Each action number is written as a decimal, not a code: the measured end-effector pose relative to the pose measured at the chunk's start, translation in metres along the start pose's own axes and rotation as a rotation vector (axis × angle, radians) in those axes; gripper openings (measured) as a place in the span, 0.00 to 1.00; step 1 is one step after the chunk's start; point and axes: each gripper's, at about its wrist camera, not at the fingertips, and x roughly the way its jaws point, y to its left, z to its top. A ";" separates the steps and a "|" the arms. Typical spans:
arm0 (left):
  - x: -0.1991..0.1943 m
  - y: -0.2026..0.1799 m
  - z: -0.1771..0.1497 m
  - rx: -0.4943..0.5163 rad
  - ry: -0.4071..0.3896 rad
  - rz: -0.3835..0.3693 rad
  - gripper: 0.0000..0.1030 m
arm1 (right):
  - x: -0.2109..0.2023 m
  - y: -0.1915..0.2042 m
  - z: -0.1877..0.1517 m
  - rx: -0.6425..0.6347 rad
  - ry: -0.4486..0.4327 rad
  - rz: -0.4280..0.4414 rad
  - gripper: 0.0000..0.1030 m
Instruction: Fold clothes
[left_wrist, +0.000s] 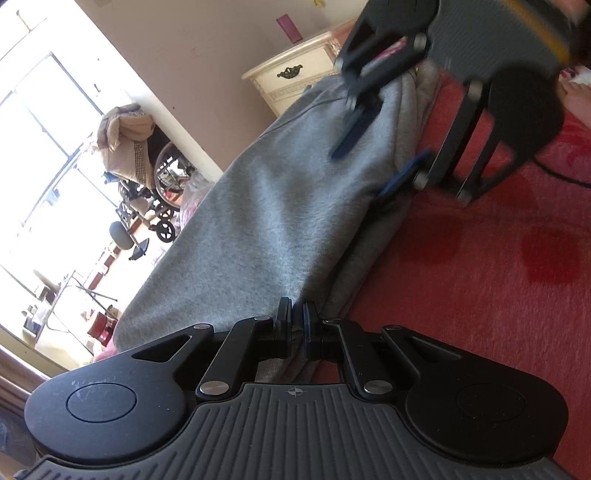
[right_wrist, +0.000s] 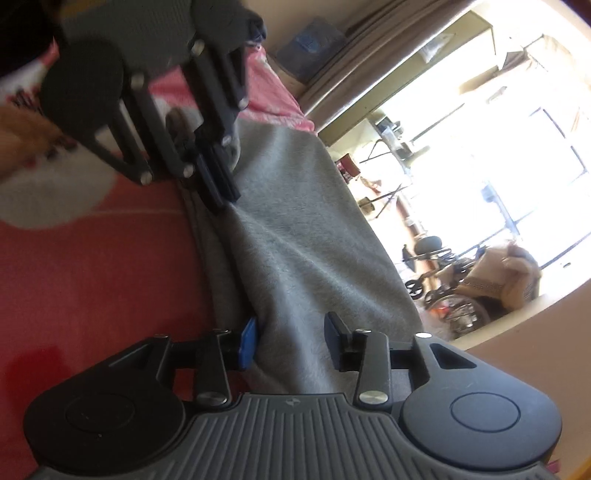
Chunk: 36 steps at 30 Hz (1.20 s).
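Only the left view shows a dresser (left_wrist: 295, 79); left gripper (left_wrist: 297, 325) clenches the grey garment (left_wrist: 266, 221) stretching toward the released right gripper (right_wrist: 291, 341).

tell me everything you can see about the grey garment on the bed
The grey garment looks like soft, fleecy sweatshirt knit. It lies in a long folded strip on a red blanket, with several layers showing along one edge. The left tool is shut on that edge at one end. At the other end the right tool stands open, the cloth between its fingers but not pinched.
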 end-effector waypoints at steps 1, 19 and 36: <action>0.000 0.001 0.000 -0.003 0.001 0.000 0.05 | -0.005 -0.006 -0.001 0.018 0.005 0.020 0.41; -0.027 0.018 -0.012 -0.135 0.113 0.032 0.09 | 0.025 -0.014 -0.005 0.179 -0.032 0.221 0.20; -0.036 0.024 -0.033 -0.005 0.161 0.191 0.09 | 0.012 -0.015 -0.012 0.193 -0.077 0.201 0.16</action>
